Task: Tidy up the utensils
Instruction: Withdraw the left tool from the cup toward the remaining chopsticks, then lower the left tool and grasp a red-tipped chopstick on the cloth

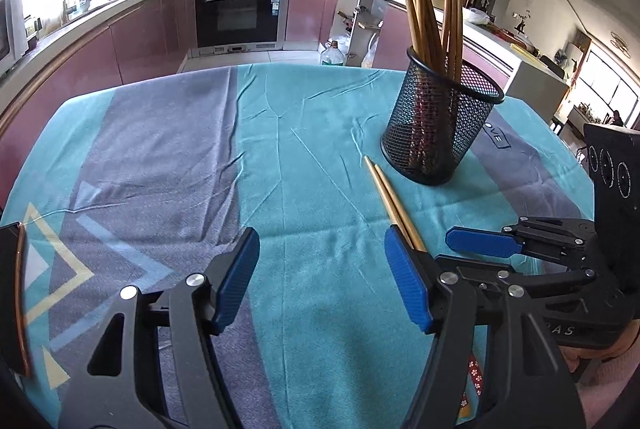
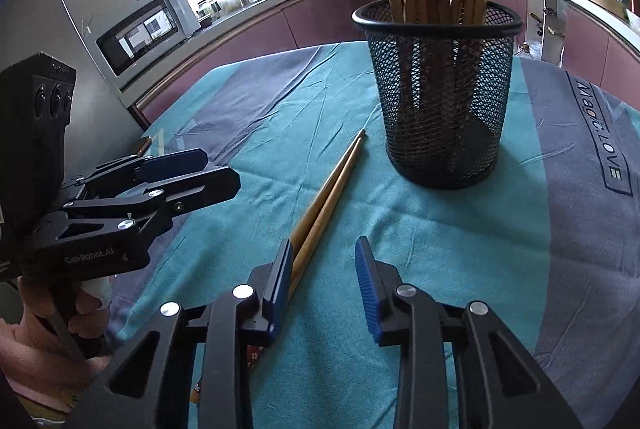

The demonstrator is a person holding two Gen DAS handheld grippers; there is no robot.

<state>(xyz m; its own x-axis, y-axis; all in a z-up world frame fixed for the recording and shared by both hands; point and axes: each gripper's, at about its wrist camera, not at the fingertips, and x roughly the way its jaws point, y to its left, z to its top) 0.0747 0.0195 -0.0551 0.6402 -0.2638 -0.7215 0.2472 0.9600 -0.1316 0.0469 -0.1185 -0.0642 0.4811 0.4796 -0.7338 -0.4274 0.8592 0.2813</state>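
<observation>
In the left wrist view I see my left gripper [image 1: 322, 281] with its blue pads wide apart and nothing between them, low in the frame over the teal and grey tablecloth [image 1: 160, 157]. A pair of loose chopsticks [image 1: 390, 201] lies flat on the cloth in the centre right of the frame, just beside the black mesh holder [image 1: 440, 121], which stands upright in the upper right with more chopsticks [image 1: 428, 9] leaning inside it. In the right wrist view my right gripper [image 2: 322, 285] is also spread open and holds nothing, and the loose pair runs under its left pad [image 2: 278, 289] at the bottom centre.
</observation>
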